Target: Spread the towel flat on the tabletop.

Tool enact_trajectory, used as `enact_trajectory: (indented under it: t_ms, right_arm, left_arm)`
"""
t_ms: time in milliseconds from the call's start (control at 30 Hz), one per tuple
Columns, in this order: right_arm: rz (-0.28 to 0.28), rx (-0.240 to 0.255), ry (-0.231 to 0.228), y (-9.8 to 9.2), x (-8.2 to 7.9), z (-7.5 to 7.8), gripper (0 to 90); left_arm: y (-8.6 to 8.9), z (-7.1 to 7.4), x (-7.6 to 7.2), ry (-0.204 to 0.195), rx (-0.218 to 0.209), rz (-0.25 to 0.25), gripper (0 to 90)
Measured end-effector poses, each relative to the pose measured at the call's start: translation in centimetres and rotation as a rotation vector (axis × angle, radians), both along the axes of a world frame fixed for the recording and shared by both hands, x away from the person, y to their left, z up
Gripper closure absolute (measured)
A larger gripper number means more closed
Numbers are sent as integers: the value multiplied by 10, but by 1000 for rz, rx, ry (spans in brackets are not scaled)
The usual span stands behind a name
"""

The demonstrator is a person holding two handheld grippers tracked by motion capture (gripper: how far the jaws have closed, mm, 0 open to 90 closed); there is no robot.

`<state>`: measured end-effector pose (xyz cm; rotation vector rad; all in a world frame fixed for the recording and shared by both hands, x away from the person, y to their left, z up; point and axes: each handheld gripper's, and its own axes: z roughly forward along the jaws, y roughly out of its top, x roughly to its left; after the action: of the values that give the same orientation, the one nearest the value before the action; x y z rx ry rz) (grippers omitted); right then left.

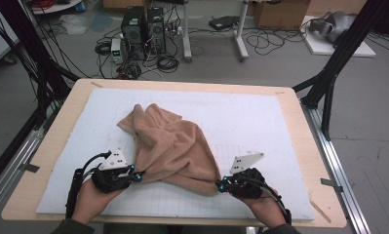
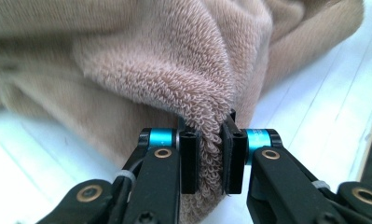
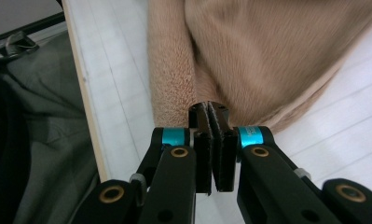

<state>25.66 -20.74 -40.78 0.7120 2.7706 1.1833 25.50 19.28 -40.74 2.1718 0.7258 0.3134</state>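
Towel (image 1: 175, 146), tan and crumpled, is lying bunched on the white mat (image 1: 260, 122) covering the table (image 1: 299, 105). Left gripper (image 1: 139, 176) is pinching one near corner, right gripper (image 1: 221, 185) the other; spreading and folding are probably remaining.

The high view is looking forward and down from above the person's side, taking in the whole desk (image 1: 299, 117) and floor toward 12 o'clock. Each gripper view is riding close behind its jaws, facing along them. All three are sharing the tan towel (image 1: 175, 146) (image 2: 174, 60) (image 3: 267, 56) on the white mat (image 1: 250, 122) (image 2: 323, 93) (image 3: 118, 93).
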Motion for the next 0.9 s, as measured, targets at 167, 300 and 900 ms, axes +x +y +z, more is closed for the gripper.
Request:
enact_trajectory:
  t_ms: [167,300,900]
  right_arm:
    - [12,3,48,2,5,-15,857]
    - [29,67,-15,6,7,11,716]
    - [-113,39,-62,51,117,5,466]
  left_arm:
    - [11,-8,1,37,-37,-3,722]
    - [18,10,3,16,-81,5,537]
    - [-13,24,64,21,-38,13,458]
